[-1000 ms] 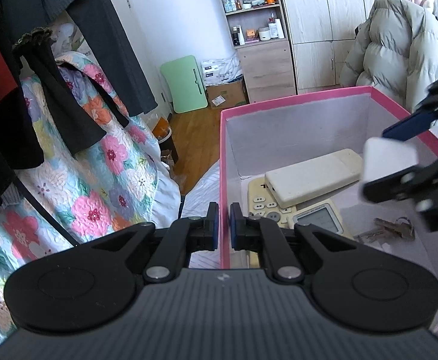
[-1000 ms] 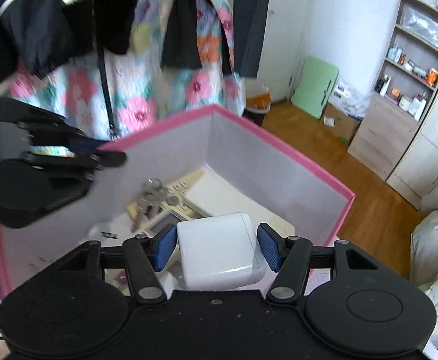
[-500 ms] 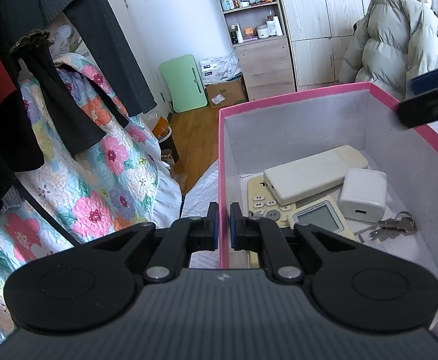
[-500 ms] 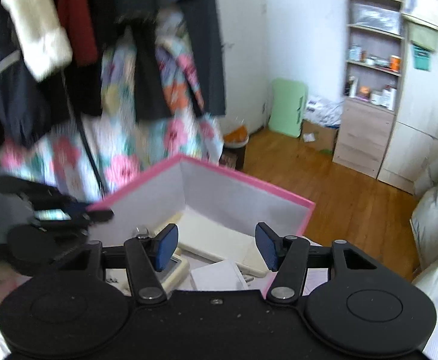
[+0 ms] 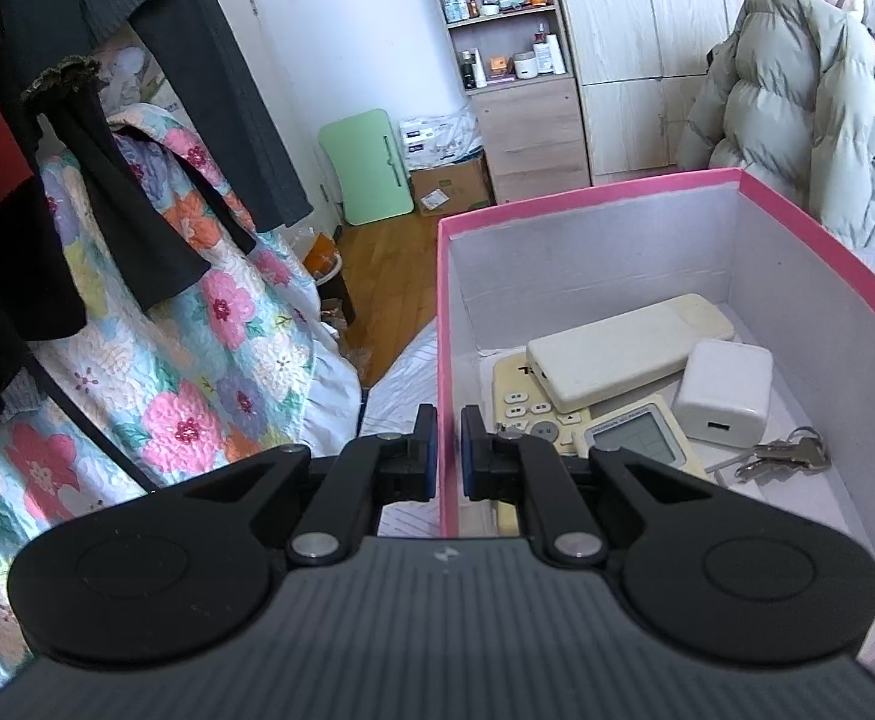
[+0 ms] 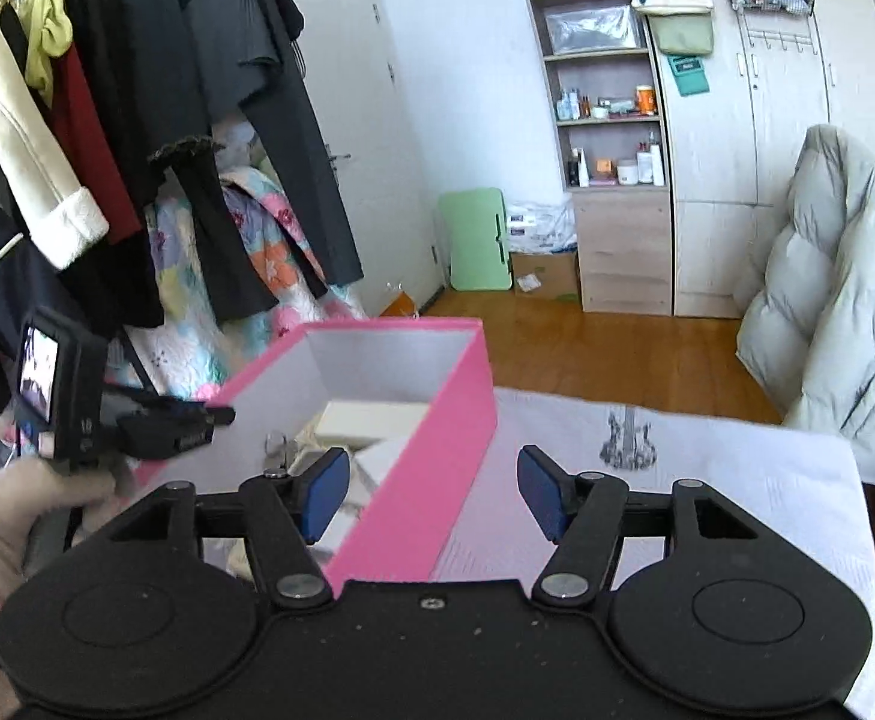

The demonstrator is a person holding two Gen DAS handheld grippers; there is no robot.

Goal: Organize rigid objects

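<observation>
Pink box [image 5: 797, 222] wall between right gripper's [image 6: 431, 495] jaws.

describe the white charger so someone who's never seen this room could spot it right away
Find the pink box on the white cloth. Inside it, toward its right wall, the white charger rests beside two cream remotes, with a bunch of keys in front. It is the only squat, cube-like block there, plain white with one small port on its face.
</observation>
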